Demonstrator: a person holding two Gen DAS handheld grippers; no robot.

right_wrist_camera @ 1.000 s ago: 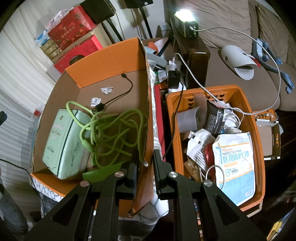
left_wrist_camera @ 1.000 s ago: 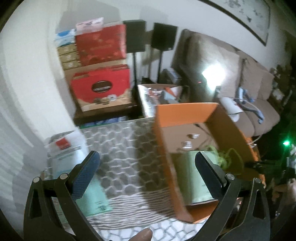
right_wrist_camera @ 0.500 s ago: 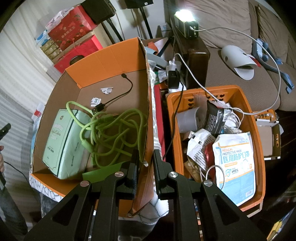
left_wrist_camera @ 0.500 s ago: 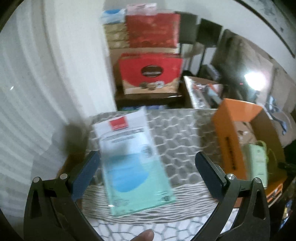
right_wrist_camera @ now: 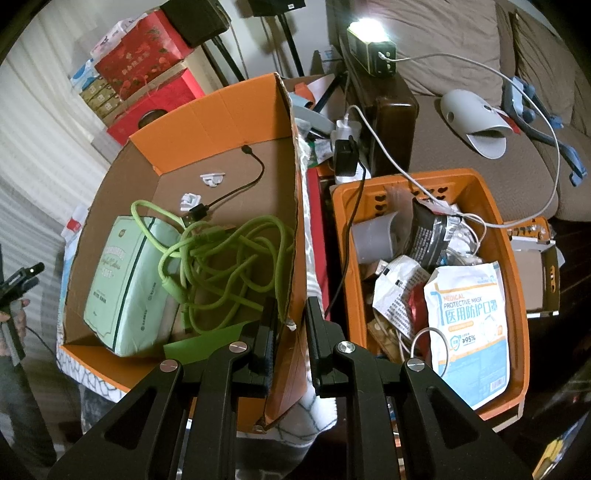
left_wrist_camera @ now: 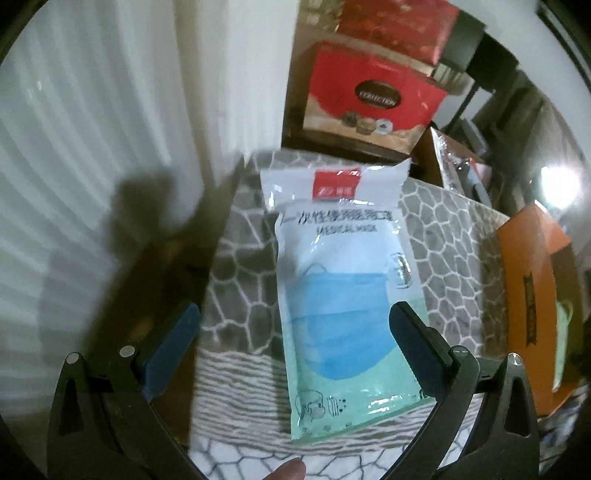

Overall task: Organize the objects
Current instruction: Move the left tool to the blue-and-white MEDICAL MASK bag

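Observation:
A sealed pack of blue medical masks [left_wrist_camera: 343,280] lies flat on a grey patterned cloth [left_wrist_camera: 243,266]. My left gripper [left_wrist_camera: 291,314] hangs open just above the pack's lower half, one finger on each side and not touching it. My right gripper [right_wrist_camera: 291,306] is shut on the right wall of the open orange cardboard box [right_wrist_camera: 221,110]. Inside the box lie a pale green tissue pack [right_wrist_camera: 125,280] and a tangled green cable [right_wrist_camera: 229,254]. The same box [left_wrist_camera: 524,280] shows at the right edge of the left wrist view.
An orange plastic basket [right_wrist_camera: 495,206] right of the box holds another mask pack [right_wrist_camera: 469,317], wrappers and cables. Red gift boxes [left_wrist_camera: 369,96] are stacked behind the cloth. A white wall [left_wrist_camera: 92,147] stands at the left, and a sofa [right_wrist_camera: 461,66] with a lit lamp [right_wrist_camera: 369,29] behind the basket.
My left gripper has swung left from the orange box to over the mask pack and come down closer to it, still open. The right gripper has stayed shut on the box wall.

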